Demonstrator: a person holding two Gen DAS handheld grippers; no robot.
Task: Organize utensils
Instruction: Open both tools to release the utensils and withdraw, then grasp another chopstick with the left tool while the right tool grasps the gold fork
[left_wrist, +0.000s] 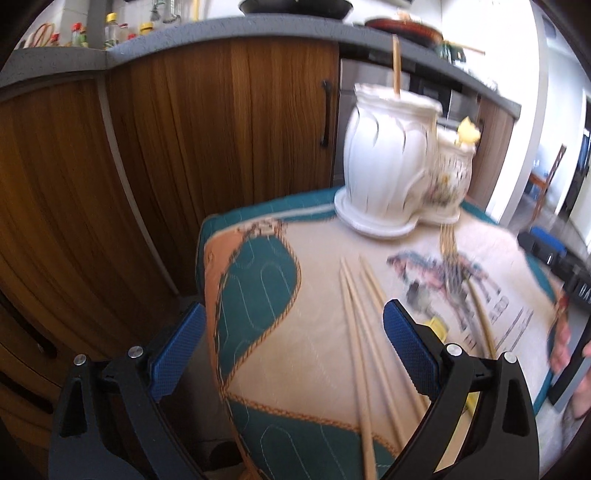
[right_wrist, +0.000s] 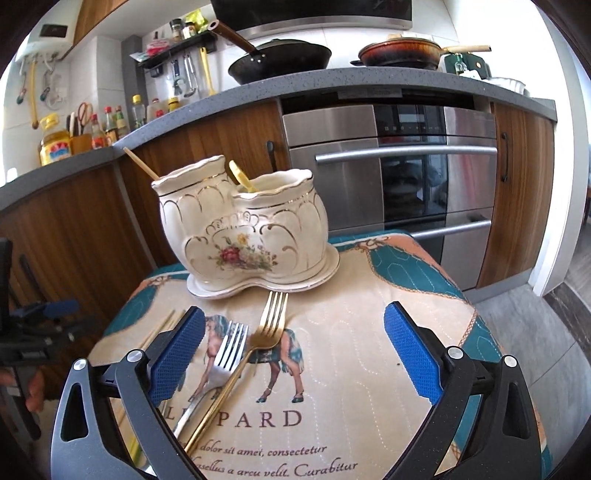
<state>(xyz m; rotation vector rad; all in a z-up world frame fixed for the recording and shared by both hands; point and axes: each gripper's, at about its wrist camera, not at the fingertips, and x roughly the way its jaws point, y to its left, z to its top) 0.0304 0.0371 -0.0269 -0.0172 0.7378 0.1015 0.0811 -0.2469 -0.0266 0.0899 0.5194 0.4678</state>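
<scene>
The left gripper (left_wrist: 293, 349) has its jaws spread wide w/ nothing in them. The pale wooden chopsticks (left_wrist: 360, 328) lie right under it, long way pointing at the white two-cup china holder (left_wrist: 399, 162).

The right gripper (right_wrist: 293, 350) is spread & empty too. The gold metal fork (right_wrist: 255, 350) & silver metal fork (right_wrist: 221, 363) lie crossed by its left pad, tines toward the holder, so the right is nearer to them.

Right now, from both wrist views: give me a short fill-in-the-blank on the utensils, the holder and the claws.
1. The cream ceramic two-pot utensil holder stands on a matching ____.
2. The gold metal fork lies across the ____ metal fork.
3. The loose wooden chopsticks lie on the printed quilted ____.
4. The right claw and the left claw are both ____ and hold nothing.

Missing words: saucer; silver; cloth; open
</scene>
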